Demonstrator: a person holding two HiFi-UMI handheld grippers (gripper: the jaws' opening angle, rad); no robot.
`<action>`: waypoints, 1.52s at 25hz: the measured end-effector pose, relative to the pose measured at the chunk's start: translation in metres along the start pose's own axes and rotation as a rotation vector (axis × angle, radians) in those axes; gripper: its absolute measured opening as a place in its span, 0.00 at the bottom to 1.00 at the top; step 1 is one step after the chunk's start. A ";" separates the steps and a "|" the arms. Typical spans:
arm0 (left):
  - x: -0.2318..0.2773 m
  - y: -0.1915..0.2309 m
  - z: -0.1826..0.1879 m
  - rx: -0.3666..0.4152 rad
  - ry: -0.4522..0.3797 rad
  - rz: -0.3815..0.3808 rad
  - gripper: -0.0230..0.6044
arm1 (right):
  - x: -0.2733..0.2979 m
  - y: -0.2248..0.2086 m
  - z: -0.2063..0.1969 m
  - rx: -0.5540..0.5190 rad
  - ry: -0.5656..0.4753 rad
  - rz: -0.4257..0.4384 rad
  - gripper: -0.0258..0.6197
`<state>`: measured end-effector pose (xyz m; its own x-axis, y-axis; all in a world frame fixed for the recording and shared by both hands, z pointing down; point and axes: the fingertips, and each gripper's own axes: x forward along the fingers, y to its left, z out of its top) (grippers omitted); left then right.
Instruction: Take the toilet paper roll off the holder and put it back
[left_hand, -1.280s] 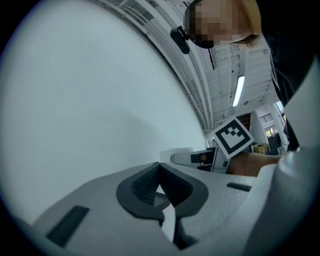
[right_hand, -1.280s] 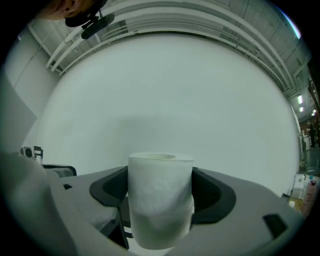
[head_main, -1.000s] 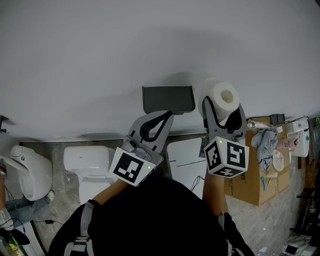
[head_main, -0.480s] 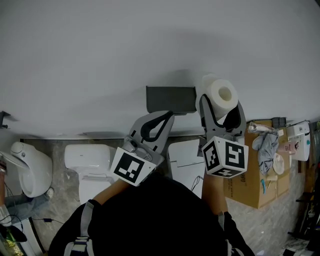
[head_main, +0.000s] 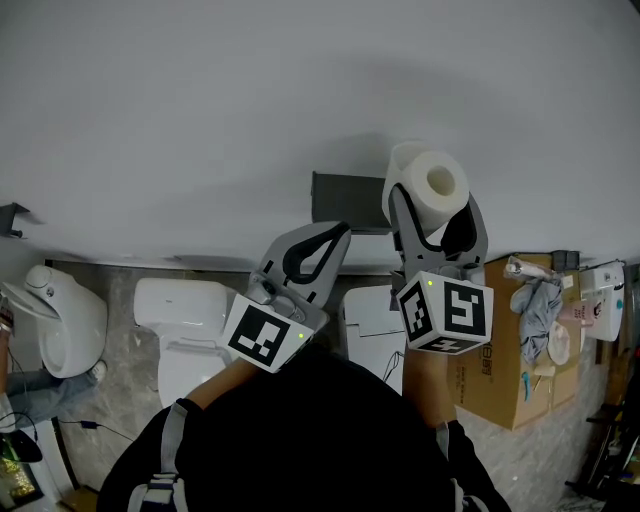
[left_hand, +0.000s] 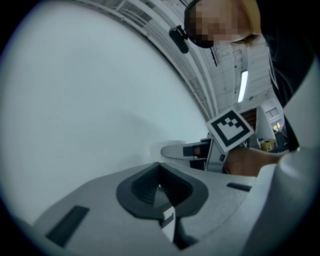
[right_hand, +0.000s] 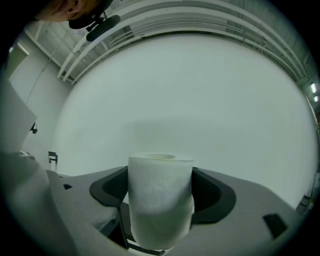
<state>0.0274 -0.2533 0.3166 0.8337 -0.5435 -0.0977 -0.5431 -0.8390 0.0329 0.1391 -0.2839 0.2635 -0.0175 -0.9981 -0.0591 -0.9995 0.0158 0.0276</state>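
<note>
While the left claw (head_main: 335, 238) is pinched shut on nothing and just hangs in front of the wall, it's not doing any work. Next over, the dark holder (head_main: 345, 192) on the wall has no roll on it. Just right of that, the right claw (head_main: 432, 210) is clamped round the toilet paper roll (right_hand: 160, 200), held up near the holder, so I'd say we're on the put-it-back half. Next move needs the roll lined up with the holder and eased on gently
</note>
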 end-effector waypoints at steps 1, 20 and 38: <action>-0.002 0.004 0.000 -0.001 0.001 0.005 0.05 | 0.003 0.005 0.000 -0.001 0.001 0.009 0.62; -0.013 0.020 -0.003 0.000 0.019 0.082 0.05 | 0.026 0.034 -0.005 0.012 0.007 0.116 0.62; -0.029 0.042 -0.004 -0.008 0.024 0.120 0.05 | 0.044 0.062 -0.020 0.010 0.030 0.151 0.62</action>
<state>-0.0187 -0.2731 0.3243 0.7649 -0.6405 -0.0685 -0.6385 -0.7680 0.0510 0.0772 -0.3278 0.2822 -0.1669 -0.9857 -0.0249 -0.9858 0.1663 0.0237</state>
